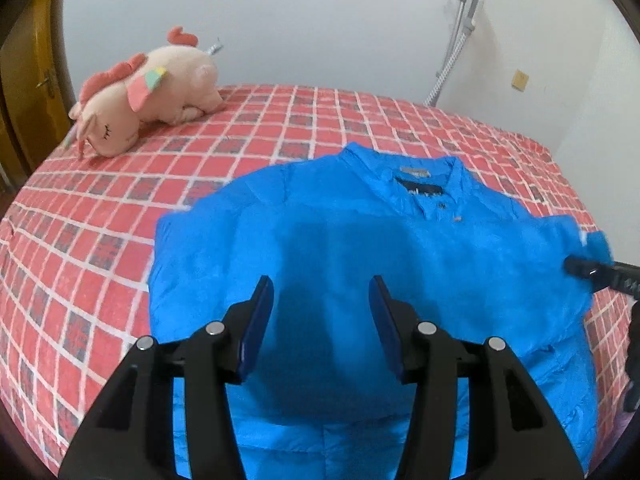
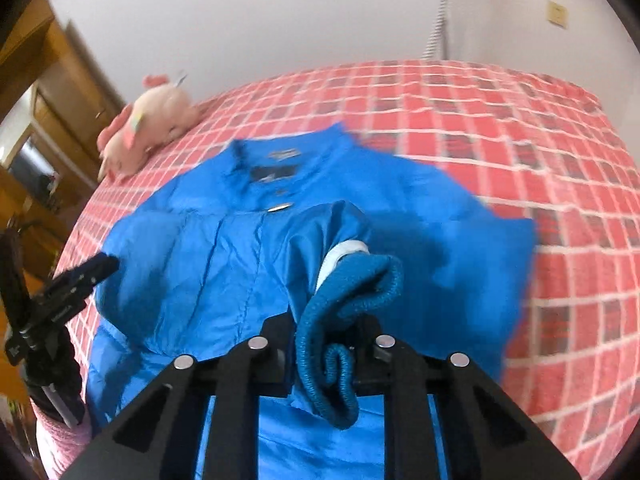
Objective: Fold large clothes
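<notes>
A blue jacket (image 1: 320, 248) lies face up on the bed (image 1: 100, 240), which is covered in a red checked sheet. The jacket's long axis runs from the near edge of the bed toward the far wall, collar (image 1: 424, 178) at the far end, hem nearest the onlooker. The left gripper (image 1: 321, 308) hangs above the jacket's front, angled steeply downward, its jaws released and parted with nothing between them. The right gripper (image 2: 326, 344) is likewise angled downward; its jaws are clenched on the ribbed knit cuff (image 2: 352, 292) of one sleeve, the cuff bunched between them and the sleeve drawn over the jacket's front. Only the right wrist view shows this grasp closely, together with the front placket and a snap below the collar; the left wrist view shows the right gripper merely as a blurred dark tip at the sleeve end. A pink plush toy (image 1: 148, 96) lies near the far left corner, well apart from the jacket.
</notes>
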